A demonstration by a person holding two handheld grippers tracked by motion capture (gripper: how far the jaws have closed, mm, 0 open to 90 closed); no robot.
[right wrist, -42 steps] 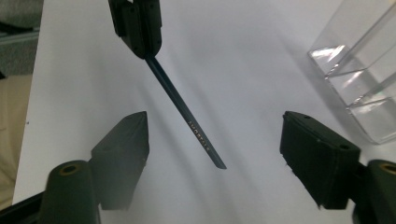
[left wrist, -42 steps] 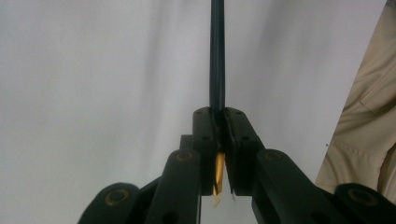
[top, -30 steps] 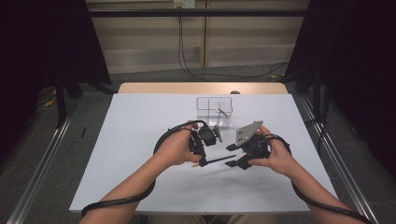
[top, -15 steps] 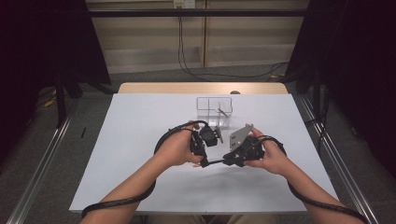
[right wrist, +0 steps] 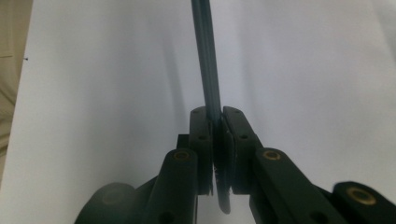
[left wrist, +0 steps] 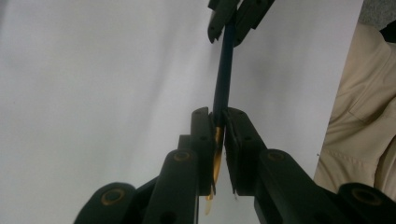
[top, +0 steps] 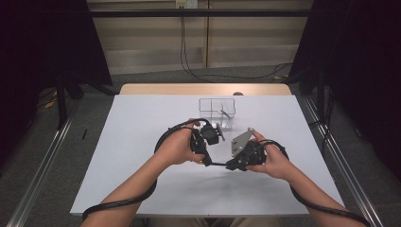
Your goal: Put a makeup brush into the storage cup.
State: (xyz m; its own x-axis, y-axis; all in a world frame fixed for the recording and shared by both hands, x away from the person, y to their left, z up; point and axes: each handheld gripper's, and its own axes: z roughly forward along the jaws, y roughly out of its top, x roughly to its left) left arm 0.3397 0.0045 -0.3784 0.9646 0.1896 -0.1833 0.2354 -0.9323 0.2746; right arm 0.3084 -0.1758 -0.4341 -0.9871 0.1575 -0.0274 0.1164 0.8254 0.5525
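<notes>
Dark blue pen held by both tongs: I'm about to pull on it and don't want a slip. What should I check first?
1. Left tongs shut on the slim dark blue pen at its gold end: ok.
2. Right tongs, jaws just closed, shut on the other end: ok.
3. Pen straight between them: ok.
4. Clear plastic box apart from both tongs: ok.
5. Pen clear of the white table: cannot tell.

Two grippers [top: 204, 156] [top: 231, 164], one pen [left wrist: 223, 84], one clear box [top: 216, 108], one table [top: 142, 123].
</notes>
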